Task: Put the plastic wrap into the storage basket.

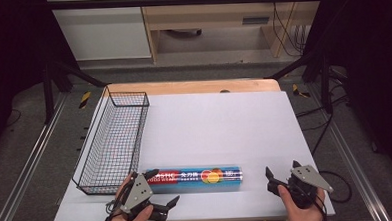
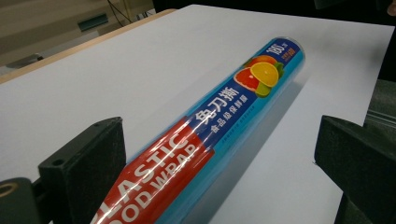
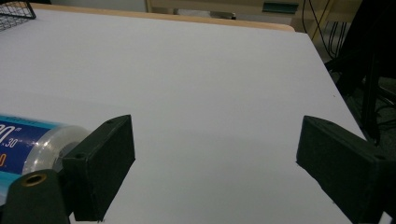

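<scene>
From the high view, a roll of plastic food wrap (image 1: 194,176) lay flat on the white tabletop (image 1: 220,129), near the person's edge, its length running from left to right. A black wire basket (image 1: 114,141) stood along the left side of the tabletop, its near end just beside the roll's left end. The left tongs (image 1: 165,187) were held in the person's left hand (image 1: 131,216) at the roll's left end, jaws spread, one above the roll and one below it. The right tongs (image 1: 282,171) sat in the right hand (image 1: 301,211) to the right of the roll, a little apart from its end, jaws also spread with nothing between them

In the left gripper view, the roll (image 2: 205,135) ran up and away between the two wide-apart black jaws, its red band printed "PLASTIC FOOD WRAP" nearest the camera, then blue with a picture of citrus fruit. Neither jaw seemed to touch it

In the right gripper view, the jaws stood well apart over bare white tabletop (image 3: 210,84). The clear end of the roll (image 3: 32,144) showed at the left, beside and partly behind the left-hand jaw. A corner of the wire basket (image 3: 16,11) sat at the far top left
</scene>
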